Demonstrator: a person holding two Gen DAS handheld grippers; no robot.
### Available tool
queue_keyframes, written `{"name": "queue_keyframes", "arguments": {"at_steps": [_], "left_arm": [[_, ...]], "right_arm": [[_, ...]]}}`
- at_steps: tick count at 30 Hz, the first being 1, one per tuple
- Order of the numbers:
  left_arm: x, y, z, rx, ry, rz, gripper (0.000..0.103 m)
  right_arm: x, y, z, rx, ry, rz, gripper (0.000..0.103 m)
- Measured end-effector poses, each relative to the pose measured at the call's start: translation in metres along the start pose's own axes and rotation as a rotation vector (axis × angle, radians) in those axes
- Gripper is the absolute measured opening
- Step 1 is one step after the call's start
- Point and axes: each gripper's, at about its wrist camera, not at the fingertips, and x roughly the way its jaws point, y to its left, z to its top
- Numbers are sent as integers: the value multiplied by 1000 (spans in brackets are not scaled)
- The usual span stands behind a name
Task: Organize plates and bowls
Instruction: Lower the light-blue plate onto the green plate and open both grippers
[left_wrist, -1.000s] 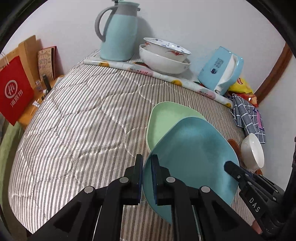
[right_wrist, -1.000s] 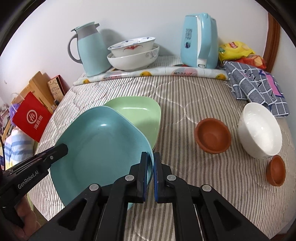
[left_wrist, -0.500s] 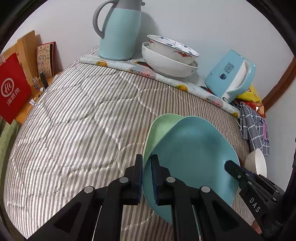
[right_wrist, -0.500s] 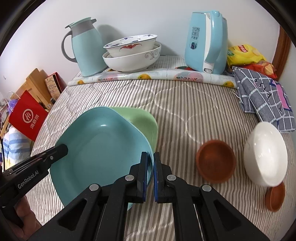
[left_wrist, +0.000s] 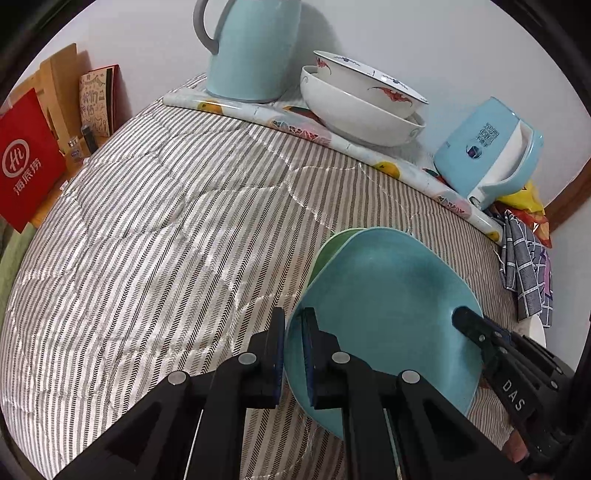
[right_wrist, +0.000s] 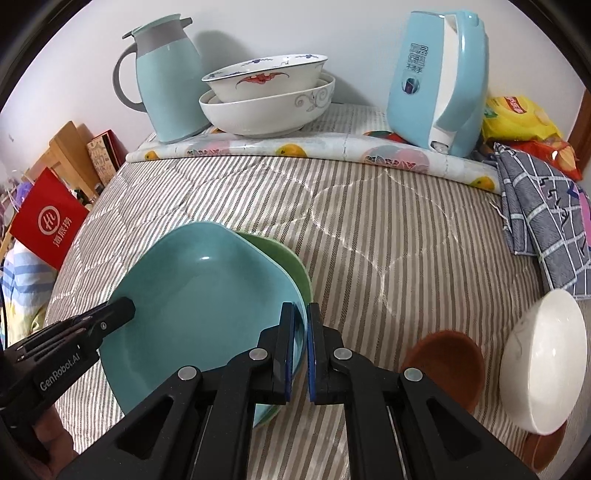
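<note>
Both grippers hold one teal plate (left_wrist: 391, 310) by opposite rims. My left gripper (left_wrist: 293, 328) is shut on its left rim; my right gripper (right_wrist: 301, 325) is shut on its right rim. The teal plate (right_wrist: 199, 295) sits almost squarely over a green plate (right_wrist: 291, 266) on the striped cloth; only a green edge (left_wrist: 325, 247) shows. Two stacked white patterned bowls (right_wrist: 266, 96) stand at the back. A white bowl (right_wrist: 543, 369) and a brown bowl (right_wrist: 443, 362) lie to the right, with a smaller brown bowl (right_wrist: 543, 446) partly hidden behind the white one.
A teal jug (right_wrist: 166, 77) and a blue kettle (right_wrist: 439, 77) stand at the back on a fruit-print mat (right_wrist: 332, 151). A checked cloth (right_wrist: 543, 218) and snack bags (right_wrist: 524, 122) lie at the right. A red bag (left_wrist: 26, 162) stands off the left edge.
Both grippers carried the teal plate forward over the green plate, which now shows only as a thin edge. The back bowls and jug look closer.
</note>
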Motion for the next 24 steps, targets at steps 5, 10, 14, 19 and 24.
{"name": "queue_keyframes", "arguments": {"at_steps": [5, 10, 14, 19, 24], "left_arm": [[5, -2, 0, -2, 8, -2, 10], [6, 0, 1, -4, 17, -5, 10], [7, 0, 1, 5, 28, -9, 10], [6, 1, -2, 16, 38, -13, 10], [0, 3, -5, 24, 38, -21, 17]], "right_arm": [[6, -1, 5, -10, -7, -5, 8], [11, -3, 6, 4, -13, 5, 9], [6, -6, 5, 29, -34, 36, 13], [-6, -10, -4, 61, -33, 46, 21], [-12, -9, -18, 69, -11, 41, 21]]}}
